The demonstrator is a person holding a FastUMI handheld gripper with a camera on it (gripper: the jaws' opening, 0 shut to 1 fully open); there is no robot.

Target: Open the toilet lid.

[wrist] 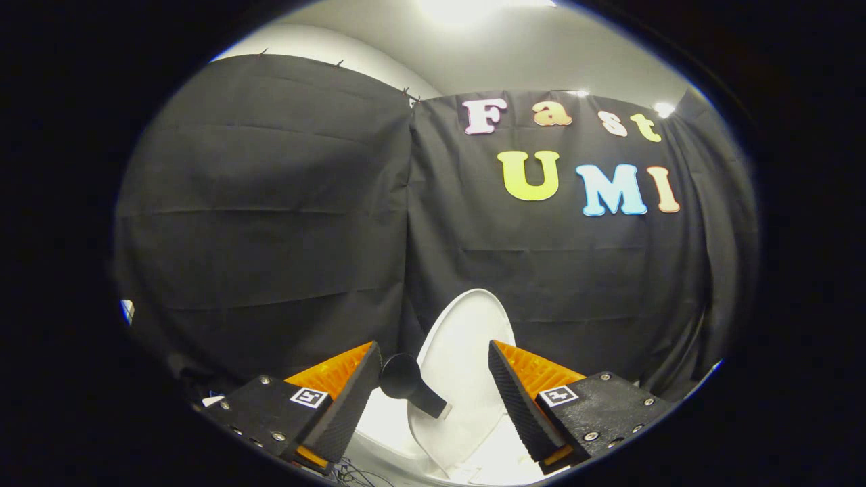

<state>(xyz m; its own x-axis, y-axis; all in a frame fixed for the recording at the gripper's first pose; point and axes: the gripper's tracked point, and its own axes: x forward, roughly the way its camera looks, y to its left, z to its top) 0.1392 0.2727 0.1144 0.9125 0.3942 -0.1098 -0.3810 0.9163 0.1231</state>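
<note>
Now upright toilet lid (467, 352) raised, black knob (406, 382) between level, spread fingers (433, 399), nothing gripped

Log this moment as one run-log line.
task: open toilet lid | toilet lid: raised, upright | black knob handle: between fingers, untouched | gripper: open, holding nothing

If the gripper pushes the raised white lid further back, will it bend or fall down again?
The lid looks like hard moulded plastic, so it probably stays stiff. It stands steeply, so it may stay up, though a light knock might drop it. The black knob on it sits between the open gripper's fingers, untouched.
</note>
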